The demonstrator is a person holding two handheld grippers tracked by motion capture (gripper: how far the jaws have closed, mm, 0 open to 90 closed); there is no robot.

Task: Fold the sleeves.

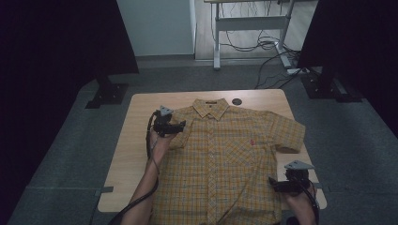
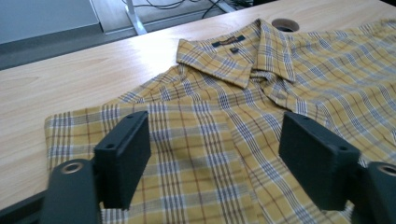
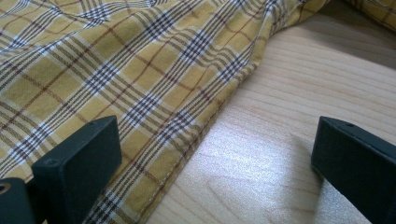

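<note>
The shirt point(image 1: 225, 159) lies flat on the table point(image 1: 131, 140).

Shirt point(image 1: 220, 154): soft woven plaid cloth, matt. Counter point(image 1: 136, 140): smooth pale wood grain, slight sheen. Tongs point(image 2: 215, 158): matt black plastic.

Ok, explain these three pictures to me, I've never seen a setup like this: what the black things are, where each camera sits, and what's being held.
A person works at a light wooden table, holding a black two-jaw gripper in each hand. One picture looks down from above; the other two come from cameras riding on each gripper, looking along its black jaws. A yellow plaid short-sleeved shirt lies spread flat, collar away from the person. The left gripper hangs over the shirt's folded-in sleeve with jaws apart. The right gripper sits at the shirt's side hem, jaws apart, one over cloth, one over wood. Neither grips anything.
</note>
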